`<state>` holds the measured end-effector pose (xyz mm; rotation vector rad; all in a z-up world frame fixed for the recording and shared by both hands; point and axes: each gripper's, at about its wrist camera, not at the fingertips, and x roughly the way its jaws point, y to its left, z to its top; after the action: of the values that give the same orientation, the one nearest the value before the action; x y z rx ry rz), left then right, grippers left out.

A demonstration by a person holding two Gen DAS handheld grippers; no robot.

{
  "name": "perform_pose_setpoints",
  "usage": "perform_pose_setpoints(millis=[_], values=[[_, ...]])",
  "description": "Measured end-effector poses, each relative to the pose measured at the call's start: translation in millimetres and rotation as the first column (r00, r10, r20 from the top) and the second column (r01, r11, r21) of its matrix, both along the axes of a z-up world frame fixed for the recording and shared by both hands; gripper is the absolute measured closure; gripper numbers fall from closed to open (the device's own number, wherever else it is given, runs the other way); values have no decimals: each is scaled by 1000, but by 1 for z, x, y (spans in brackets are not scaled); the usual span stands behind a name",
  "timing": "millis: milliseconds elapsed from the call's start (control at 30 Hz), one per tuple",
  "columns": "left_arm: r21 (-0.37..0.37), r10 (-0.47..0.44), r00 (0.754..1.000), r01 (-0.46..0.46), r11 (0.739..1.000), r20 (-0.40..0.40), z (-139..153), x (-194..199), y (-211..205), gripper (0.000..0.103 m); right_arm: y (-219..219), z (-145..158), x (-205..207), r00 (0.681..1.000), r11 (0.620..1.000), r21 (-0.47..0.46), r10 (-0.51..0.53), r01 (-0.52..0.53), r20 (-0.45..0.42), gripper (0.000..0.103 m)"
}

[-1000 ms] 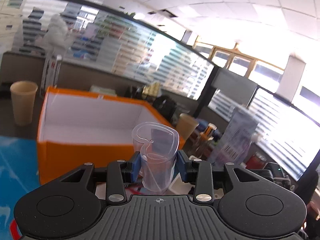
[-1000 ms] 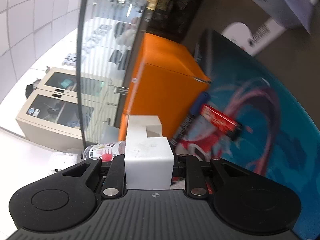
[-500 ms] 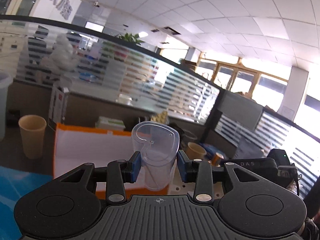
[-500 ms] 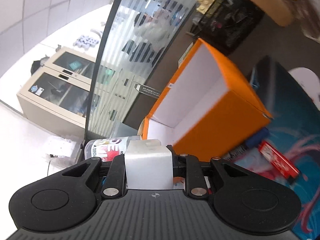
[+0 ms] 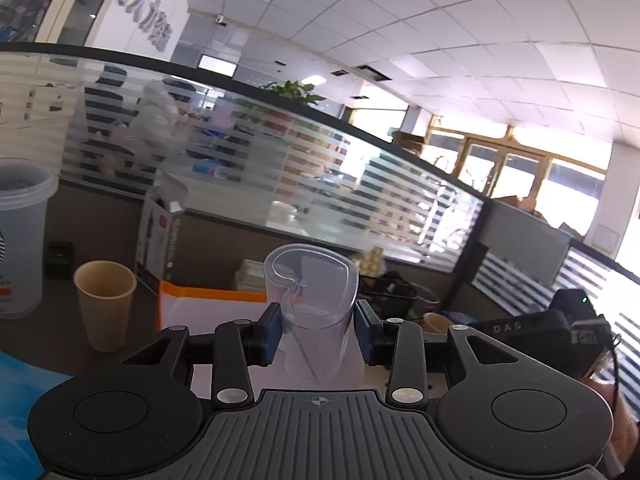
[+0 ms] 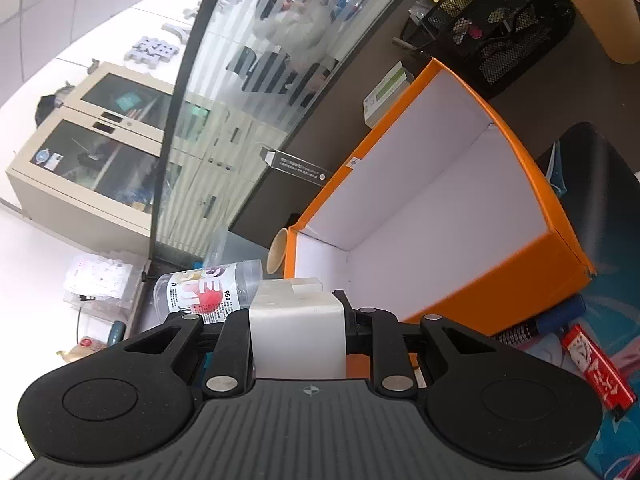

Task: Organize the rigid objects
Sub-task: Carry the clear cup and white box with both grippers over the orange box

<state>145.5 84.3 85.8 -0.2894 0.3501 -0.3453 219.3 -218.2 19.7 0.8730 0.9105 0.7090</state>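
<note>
My left gripper [image 5: 317, 333] is shut on a clear plastic cup [image 5: 312, 312], held upright above the orange box [image 5: 208, 300], whose far rim shows just behind it. My right gripper [image 6: 298, 334] is shut on a white block [image 6: 298, 332], tilted and held at the near left corner of the open orange box with white inside [image 6: 440, 216]. The box interior that shows is bare.
A paper cup [image 5: 105, 310] and a large clear tub [image 5: 20, 240] stand left of the box. A black mesh organiser [image 6: 492, 20] and a second paper cup [image 6: 600, 8] stand behind it. A red packet [image 6: 596, 372] and a dark pen [image 6: 540, 324] lie on the blue mat.
My left gripper rose and tilted up with the cup, so the box dropped low in view. My right gripper lifted with the block and now looks into the box.
</note>
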Motion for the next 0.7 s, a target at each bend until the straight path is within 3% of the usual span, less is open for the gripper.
perform_pose_setpoints(millis=[500,700], values=[[99,58,998,-55,994,-30,-11,36,-13,67,26,1,52,998,988,-150,-50,46,-24,84],[119,71,997,-66,991,-32,-16,43,-16,67,33,9,56,996,967,-241,-78,85,38,84]])
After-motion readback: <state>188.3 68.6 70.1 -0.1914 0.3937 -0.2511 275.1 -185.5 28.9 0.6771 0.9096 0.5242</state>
